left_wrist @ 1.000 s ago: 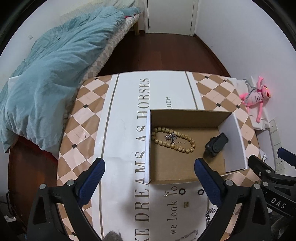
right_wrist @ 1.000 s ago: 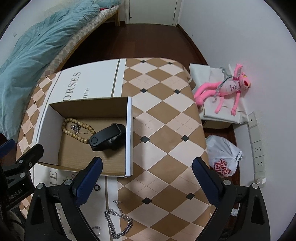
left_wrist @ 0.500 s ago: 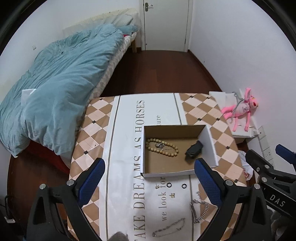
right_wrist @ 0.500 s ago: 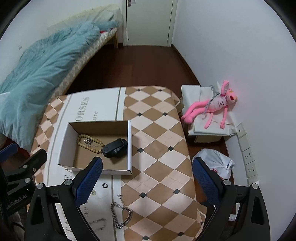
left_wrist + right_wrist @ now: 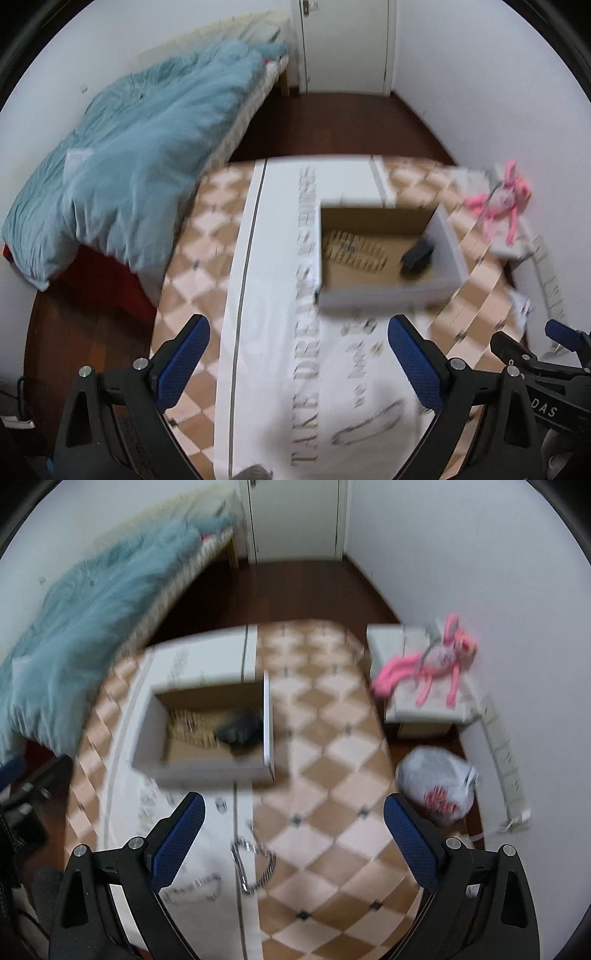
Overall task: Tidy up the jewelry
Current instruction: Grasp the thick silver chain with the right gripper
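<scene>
An open cardboard box [image 5: 388, 291] [image 5: 147, 734] stands on the table and holds a wooden bead necklace [image 5: 354, 251] [image 5: 188, 727] and a black watch [image 5: 417, 256] [image 5: 238, 729]. In front of the box lie small rings [image 5: 360, 328] [image 5: 221, 805], a thick silver chain [image 5: 255, 864] and a thin chain [image 5: 365, 424] [image 5: 192, 886]. My left gripper [image 5: 295, 362] is open and empty, high above the table's near part. My right gripper [image 5: 293, 838] is open and empty, above the thick chain. Both views are blurred.
The table [image 5: 207, 280] [image 5: 332, 775] has a checked cloth and a white runner with lettering [image 5: 306, 332]. A bed with a blue duvet [image 5: 129, 166] stands left. A pink plush toy [image 5: 432, 664] on a stool and a plastic bag [image 5: 439, 786] sit right, by the wall.
Both grippers rose and pulled back from the box over the last second, then shifted slightly lower. More of the room and the jewelry in front of the box came into view. Both stayed open.
</scene>
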{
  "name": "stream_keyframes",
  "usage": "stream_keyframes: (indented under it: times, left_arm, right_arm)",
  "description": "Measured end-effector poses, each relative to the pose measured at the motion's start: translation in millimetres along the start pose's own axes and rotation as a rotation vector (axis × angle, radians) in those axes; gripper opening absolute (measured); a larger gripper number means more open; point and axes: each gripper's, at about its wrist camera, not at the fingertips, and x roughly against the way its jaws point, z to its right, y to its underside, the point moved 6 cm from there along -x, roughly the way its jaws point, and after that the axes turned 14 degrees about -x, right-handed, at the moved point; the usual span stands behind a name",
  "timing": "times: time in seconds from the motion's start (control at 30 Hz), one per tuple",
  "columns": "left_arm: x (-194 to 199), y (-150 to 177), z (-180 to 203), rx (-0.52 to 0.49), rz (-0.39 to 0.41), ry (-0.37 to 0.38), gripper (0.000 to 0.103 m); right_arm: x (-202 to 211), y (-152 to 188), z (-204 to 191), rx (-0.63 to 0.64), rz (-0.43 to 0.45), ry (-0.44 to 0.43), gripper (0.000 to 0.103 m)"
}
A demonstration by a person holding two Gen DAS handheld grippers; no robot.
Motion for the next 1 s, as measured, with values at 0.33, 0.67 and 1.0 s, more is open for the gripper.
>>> stream_keyframes:
  times: [0.33,0.67,1.0]
  left_arm:
    - [-62,96,10,-0.007,-0.208,0.025,0.099]
    - [-58,127,46,0.013,-0.227,0.205,0.098]
    - [-55,126,90,-0.036,-0.193,0.237,0.057]
  right_arm:
    - [-105,84,13,-0.016,-0.208,0.031,0.071]
    - [-96,95,22,0.054,-0.124,0.011,0.008]
    - [-75,89,48,-0.013,-0.103,0.004,0.008]
